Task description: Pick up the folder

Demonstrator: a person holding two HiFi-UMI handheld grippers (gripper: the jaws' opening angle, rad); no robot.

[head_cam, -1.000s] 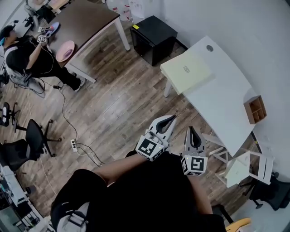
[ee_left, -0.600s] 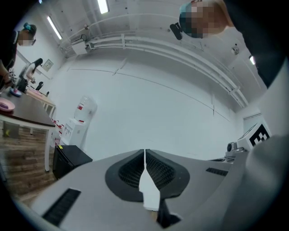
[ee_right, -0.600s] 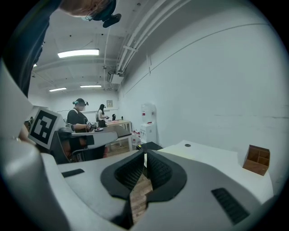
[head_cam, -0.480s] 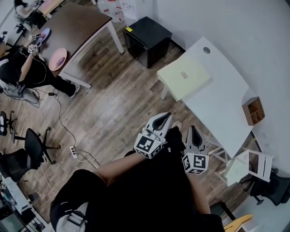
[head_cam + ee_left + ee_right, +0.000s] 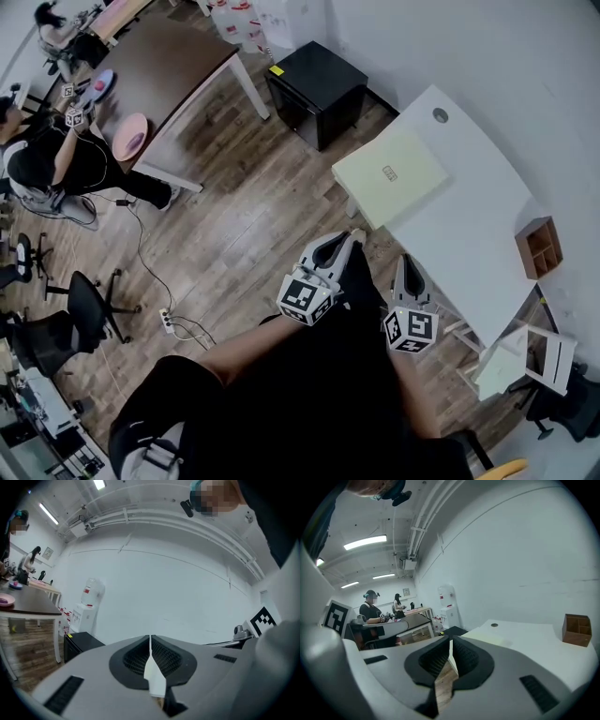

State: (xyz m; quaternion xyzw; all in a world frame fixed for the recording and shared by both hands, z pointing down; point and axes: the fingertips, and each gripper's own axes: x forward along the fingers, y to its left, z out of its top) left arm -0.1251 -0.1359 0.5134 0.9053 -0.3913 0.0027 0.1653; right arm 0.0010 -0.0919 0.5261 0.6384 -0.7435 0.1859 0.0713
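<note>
The folder [image 5: 392,176] is a pale yellow flat rectangle lying on the near-left end of the white table [image 5: 473,220]. In the head view both grippers are held out in front of the person, short of the table. My left gripper [image 5: 340,244] is shut and empty, its tips over the wooden floor just below the folder's near corner. My right gripper [image 5: 406,266] is shut and empty beside the table's edge. In the right gripper view the folder [image 5: 488,637] lies ahead past the shut jaws [image 5: 450,645]. The left gripper view [image 5: 150,639] faces the white wall.
A brown wooden organiser [image 5: 538,247] stands on the table's far right end. A black cabinet [image 5: 317,80] stands left of the table, and a white chair [image 5: 527,354] at its lower right. A brown table [image 5: 164,61], a seated person [image 5: 47,159] and floor cables [image 5: 167,322] are at the left.
Both grippers, still shut, have come closer to the table and the folder as the person steps forward; the left gripper's tips now lie nearer the folder's near corner.
</note>
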